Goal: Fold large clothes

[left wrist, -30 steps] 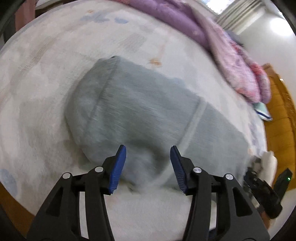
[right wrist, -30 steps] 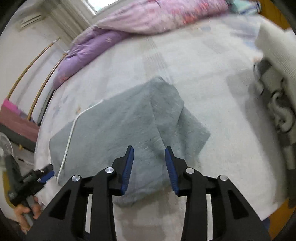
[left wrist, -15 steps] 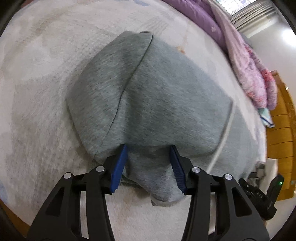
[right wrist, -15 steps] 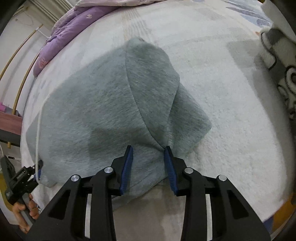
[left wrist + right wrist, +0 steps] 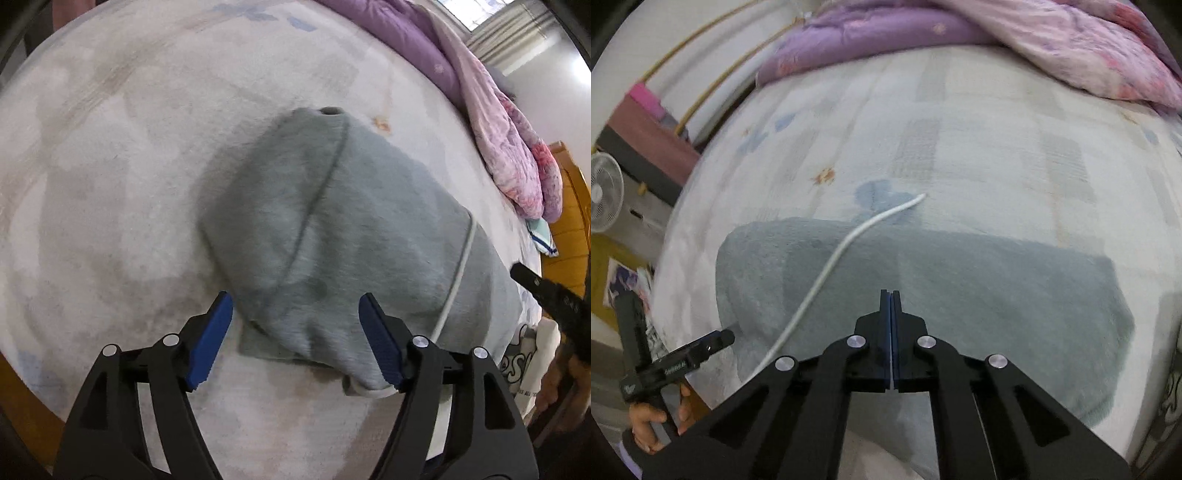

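A grey hooded sweatshirt [image 5: 351,236] lies folded in a long bundle on the pale bed cover [image 5: 110,166], with a white drawstring [image 5: 458,266] across it. My left gripper [image 5: 295,343] is open wide, its blue pads either side of the bundle's near end, holding nothing. In the right wrist view the same sweatshirt [image 5: 979,288] lies across the bed, its drawstring [image 5: 842,251] trailing onto the cover. My right gripper [image 5: 890,295] is shut above the sweatshirt, its pads pressed together with no cloth seen between them. The left gripper also shows in that view [image 5: 683,358].
A purple and pink quilt [image 5: 480,96] is piled along the far side of the bed, also in the right wrist view [image 5: 960,33]. A wooden headboard [image 5: 569,221] stands at right. A white fan [image 5: 602,192] stands left of the bed.
My left gripper has opened wide and let go of the sweatshirt's near end. My right gripper has shut and drawn back above the bundle, which now lies folded lengthwise.
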Action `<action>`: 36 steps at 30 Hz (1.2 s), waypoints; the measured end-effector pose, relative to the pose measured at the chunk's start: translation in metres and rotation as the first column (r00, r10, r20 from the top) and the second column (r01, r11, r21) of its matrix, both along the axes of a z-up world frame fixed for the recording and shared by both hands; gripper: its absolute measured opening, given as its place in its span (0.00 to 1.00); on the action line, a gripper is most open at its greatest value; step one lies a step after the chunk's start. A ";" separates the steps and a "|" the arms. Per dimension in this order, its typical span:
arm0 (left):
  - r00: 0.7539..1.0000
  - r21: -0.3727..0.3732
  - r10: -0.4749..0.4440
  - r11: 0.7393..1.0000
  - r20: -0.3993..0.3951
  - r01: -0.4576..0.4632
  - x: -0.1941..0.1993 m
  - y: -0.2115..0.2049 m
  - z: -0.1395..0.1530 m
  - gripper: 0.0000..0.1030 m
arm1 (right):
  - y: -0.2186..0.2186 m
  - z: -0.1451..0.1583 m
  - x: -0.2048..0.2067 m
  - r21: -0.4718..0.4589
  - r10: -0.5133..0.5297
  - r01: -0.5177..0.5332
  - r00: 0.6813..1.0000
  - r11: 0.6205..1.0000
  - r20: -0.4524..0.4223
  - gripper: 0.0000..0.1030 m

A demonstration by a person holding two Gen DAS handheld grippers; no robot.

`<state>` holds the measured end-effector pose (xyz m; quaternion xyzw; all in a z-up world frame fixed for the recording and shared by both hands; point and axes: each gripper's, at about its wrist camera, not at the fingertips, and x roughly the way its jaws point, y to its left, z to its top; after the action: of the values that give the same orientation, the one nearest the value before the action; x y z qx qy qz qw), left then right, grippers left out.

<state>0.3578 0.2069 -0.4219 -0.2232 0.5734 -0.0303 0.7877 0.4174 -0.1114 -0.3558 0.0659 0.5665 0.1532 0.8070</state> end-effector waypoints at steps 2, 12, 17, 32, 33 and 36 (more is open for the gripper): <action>1.000 -0.005 0.023 1.000 -0.019 -0.023 0.002 0.010 -0.005 0.75 | 0.011 -0.007 0.012 -0.008 0.008 -0.009 0.999 1.000 -0.049 0.00; 0.992 0.022 0.010 1.000 -0.123 -0.008 0.005 0.024 -0.032 0.82 | 0.041 -0.053 0.039 -0.232 0.125 -0.175 0.969 0.957 -0.213 0.00; 0.995 0.031 0.010 1.000 -0.099 -0.007 0.003 0.016 -0.033 0.87 | 0.040 -0.079 0.037 -0.242 0.088 -0.143 0.971 0.960 -0.224 0.00; 0.994 -0.033 0.032 0.999 -0.104 -0.036 0.007 0.007 -0.032 0.87 | 0.024 -0.073 -0.029 -0.128 0.156 -0.199 0.946 0.972 -0.284 0.00; 0.994 -0.066 0.028 0.997 -0.106 -0.035 0.007 0.008 -0.031 0.87 | 0.021 -0.076 -0.028 -0.115 0.127 -0.163 0.953 0.980 -0.274 0.00; 0.994 -0.114 0.024 0.993 -0.106 -0.036 0.005 0.010 -0.031 0.87 | 0.023 -0.072 -0.035 -0.151 0.130 -0.169 0.963 0.974 -0.237 0.00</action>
<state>0.3627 0.2165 -0.4527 -0.2782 0.6078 -0.0398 0.7427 0.3827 -0.0880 -0.4275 -0.0292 0.6689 0.1565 0.7261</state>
